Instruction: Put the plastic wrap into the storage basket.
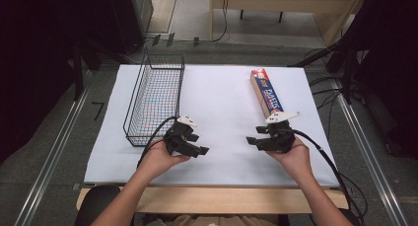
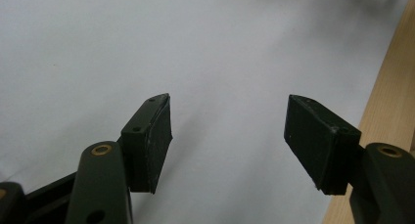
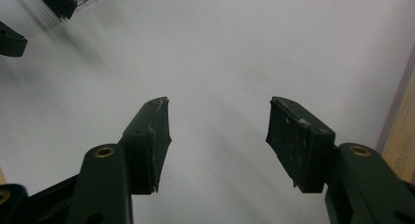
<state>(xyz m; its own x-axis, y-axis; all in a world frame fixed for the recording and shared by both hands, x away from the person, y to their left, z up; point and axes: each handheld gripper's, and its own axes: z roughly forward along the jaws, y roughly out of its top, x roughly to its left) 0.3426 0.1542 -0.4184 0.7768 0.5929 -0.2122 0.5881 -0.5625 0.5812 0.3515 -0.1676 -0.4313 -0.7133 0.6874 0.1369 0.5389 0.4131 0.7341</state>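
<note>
My left gripper (image 1: 196, 146) and right gripper (image 1: 254, 140) hover with fingers apart and empty over the white bench (image 1: 222, 97), the plastic-wrap box (image 1: 266, 94) lying just beyond the right one — likely light, stiff cardboard (crushable), best pinched across its narrow sides mid-length.

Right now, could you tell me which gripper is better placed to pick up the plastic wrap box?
Right: the right gripper, open, sits just below the plastic wrap box; the left gripper is by the wire basket.
</note>
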